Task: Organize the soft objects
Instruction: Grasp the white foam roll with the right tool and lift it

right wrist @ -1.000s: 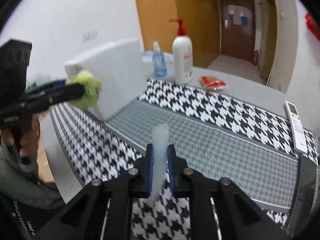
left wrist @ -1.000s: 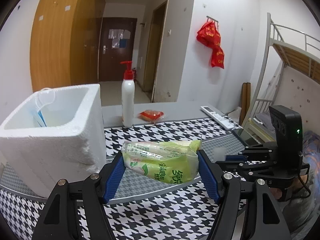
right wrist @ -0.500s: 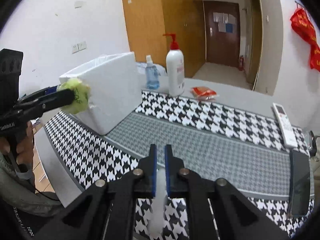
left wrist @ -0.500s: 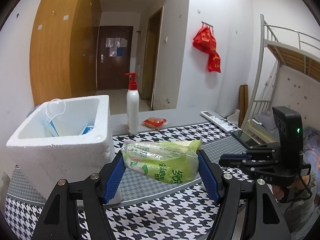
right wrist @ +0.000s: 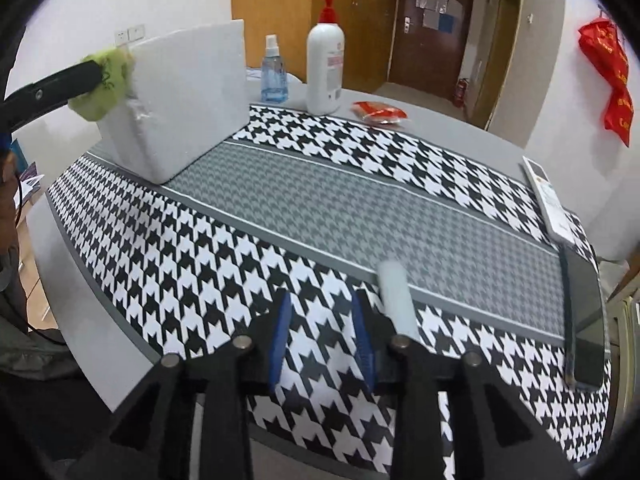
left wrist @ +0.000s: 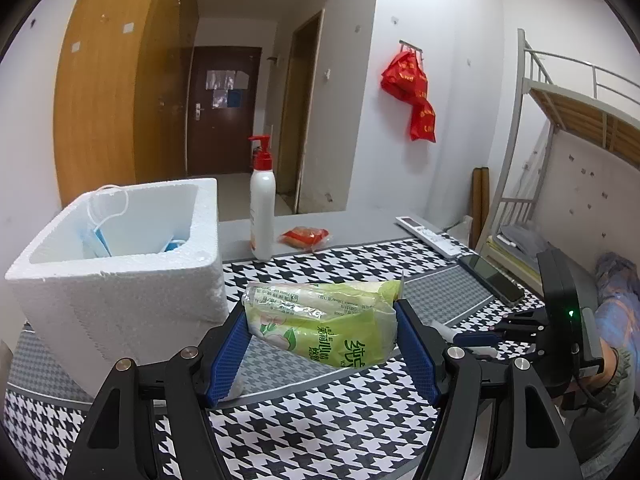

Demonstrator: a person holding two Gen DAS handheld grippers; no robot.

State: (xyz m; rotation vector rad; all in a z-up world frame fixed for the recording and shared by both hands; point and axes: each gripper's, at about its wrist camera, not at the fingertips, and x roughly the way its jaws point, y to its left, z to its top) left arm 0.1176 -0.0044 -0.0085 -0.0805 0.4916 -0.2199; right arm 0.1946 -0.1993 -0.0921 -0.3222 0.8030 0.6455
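We hold the left gripper (left wrist: 322, 344) up, and its blue pads (left wrist: 228, 350) squeeze a green pack of tissues (left wrist: 324, 322) from both sides. The pack is off the table, just beside the near right corner of the white foam box (left wrist: 120, 276). The box sits on the left of the checked cloth (left wrist: 320, 420). A blue face mask (left wrist: 96, 236) lies inside the box, with its white loop hanging over the far rim.

Our right gripper (right wrist: 322, 334) points down at the near part of the cloth. Its jaws have just been opening, and now there is a small gap with nothing between them. A white soft tube (right wrist: 396, 300) lies on the cloth just to the right of the right finger, outside the gap. It looks blurry.

Behind the box stand a white pump bottle (right wrist: 325, 68) and a small blue spray bottle (right wrist: 274, 76). A red packet (right wrist: 378, 112) lies near them. A remote (right wrist: 546, 196) and a phone (right wrist: 582, 320) rest at the right edge of the table.
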